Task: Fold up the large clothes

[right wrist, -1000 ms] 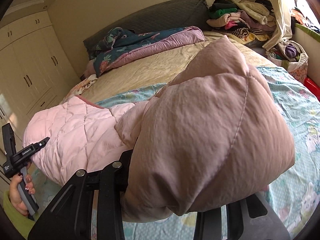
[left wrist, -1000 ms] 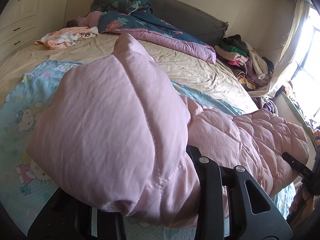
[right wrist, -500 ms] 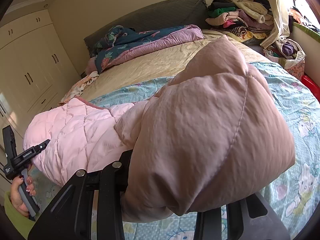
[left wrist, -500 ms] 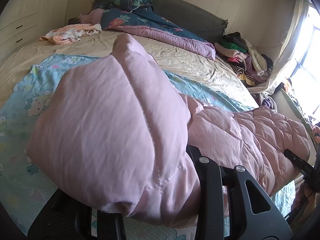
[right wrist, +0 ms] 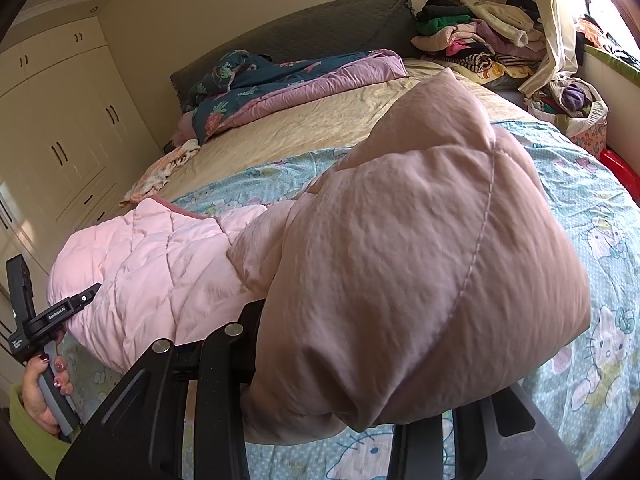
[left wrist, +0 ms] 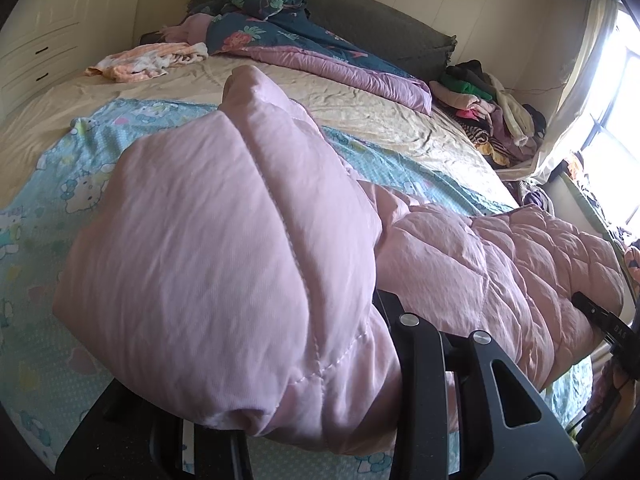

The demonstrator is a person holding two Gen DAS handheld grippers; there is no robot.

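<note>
A large pink quilted garment [left wrist: 224, 240] is stretched between both grippers above the bed. My left gripper [left wrist: 304, 412] is shut on one bunched end of it, and the cloth bulges over the jaws and hides the fingertips. My right gripper [right wrist: 340, 404] is shut on the other end [right wrist: 420, 264] the same way. The quilted middle [right wrist: 160, 264] sags between them. The left gripper's body and the hand on it show at the left of the right wrist view [right wrist: 44, 328]. The right gripper's body shows at the right edge of the left wrist view [left wrist: 604, 324].
Under the garment lies a light blue cartoon-print sheet [left wrist: 60, 184] on a beige bed [left wrist: 372, 120]. A dark floral and purple duvet [left wrist: 304, 52] lies by the grey headboard. A peach cloth [left wrist: 144, 62] is at far left. A clothes pile [right wrist: 476, 40] sits by the window. Cream wardrobes [right wrist: 68, 128] stand left.
Both grippers have carried the garment forward over the bed: the blue sheet and the duvet now sit lower and closer in both views. The grips have not changed.
</note>
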